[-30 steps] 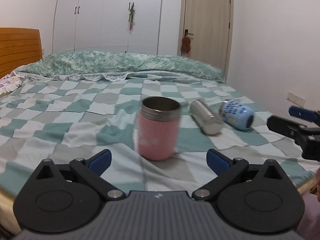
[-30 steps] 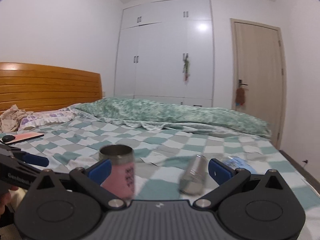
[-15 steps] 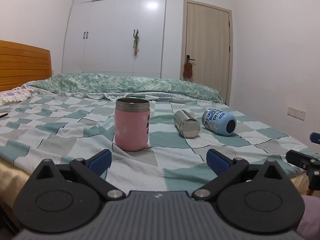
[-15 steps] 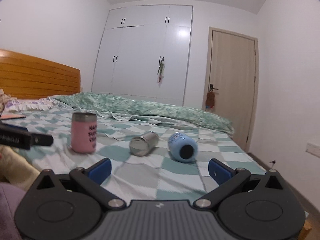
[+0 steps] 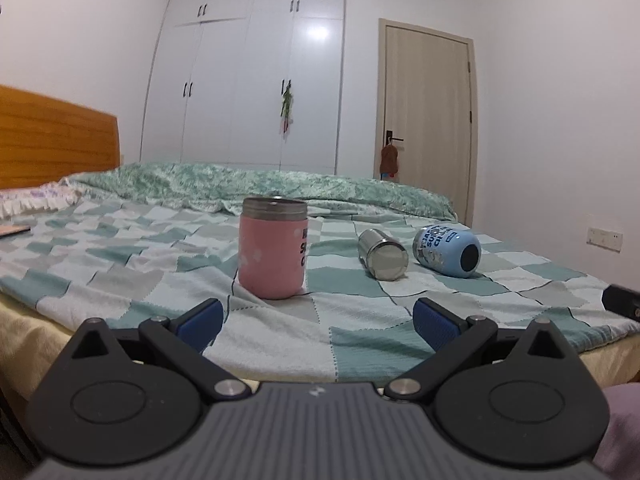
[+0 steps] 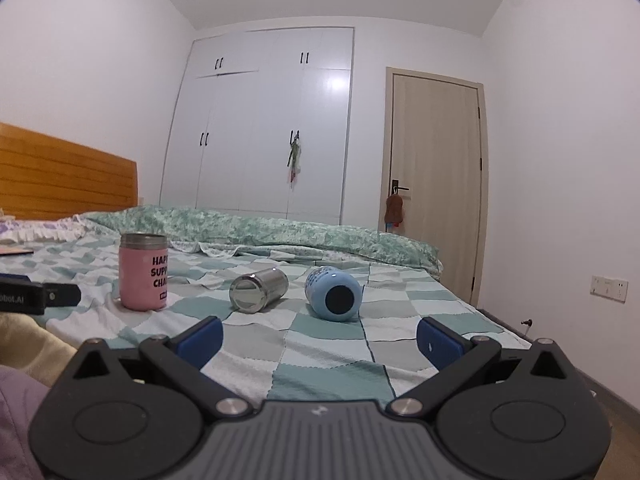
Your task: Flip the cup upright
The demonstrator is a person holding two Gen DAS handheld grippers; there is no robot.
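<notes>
I find the pink cup (image 5: 273, 254) standing upright on the checked bedspread (image 5: 120, 276), centre of the left wrist view and left of centre in the right wrist view (image 6: 143, 272), its steel rim uppermost. I judge that cup's flip complete. To its right lie two more on their sides: a steel cup (image 5: 382, 254), base toward me, and just beside it a blue cup (image 5: 447, 251), dark end toward me; whether the two touch I cannot tell. My left gripper (image 5: 316, 322) sits low in frame, jaws spread wide, holding nothing, well short of the pink cup. My right gripper (image 6: 318, 340) is likewise spread and empty, with the blue cup (image 6: 334, 294) nearly centred ahead and the steel cup (image 6: 258, 290) slightly left. If the task extends to these, the next move calls for advancing the right gripper, closing across one cup's body and rotating it onto its base.
</notes>
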